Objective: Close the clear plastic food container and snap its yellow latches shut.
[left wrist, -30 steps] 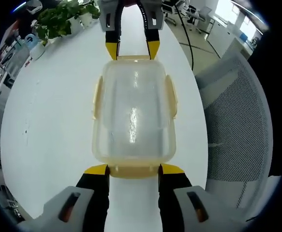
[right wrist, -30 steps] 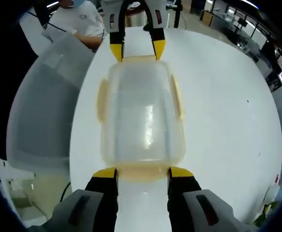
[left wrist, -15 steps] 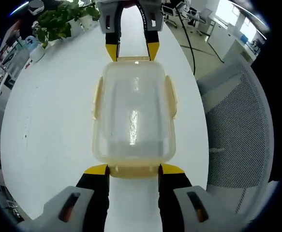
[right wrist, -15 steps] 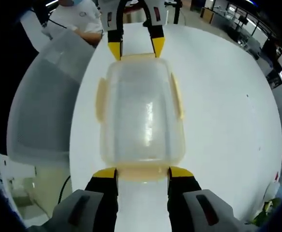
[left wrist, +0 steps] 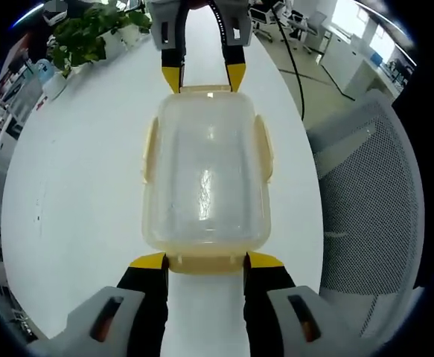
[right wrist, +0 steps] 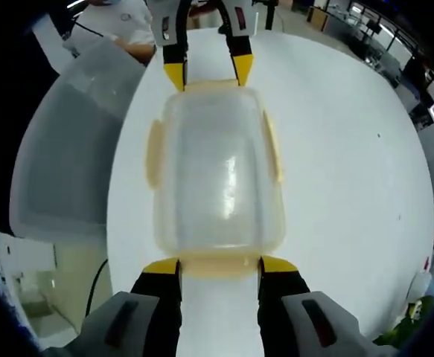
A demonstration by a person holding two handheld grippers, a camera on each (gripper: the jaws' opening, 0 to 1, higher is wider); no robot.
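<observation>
Camera slightly shifted; white table [left wrist: 75, 186], mesh chair [left wrist: 365, 193] beside.

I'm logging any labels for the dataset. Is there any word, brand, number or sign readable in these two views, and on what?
None can be read.
The clear plastic food container and its yellow latches show no print.
The white table carries no writing.
The left gripper and the right gripper show no readable marking.
Items by the plant at the table's far edge are too small and blurred to read.
</observation>
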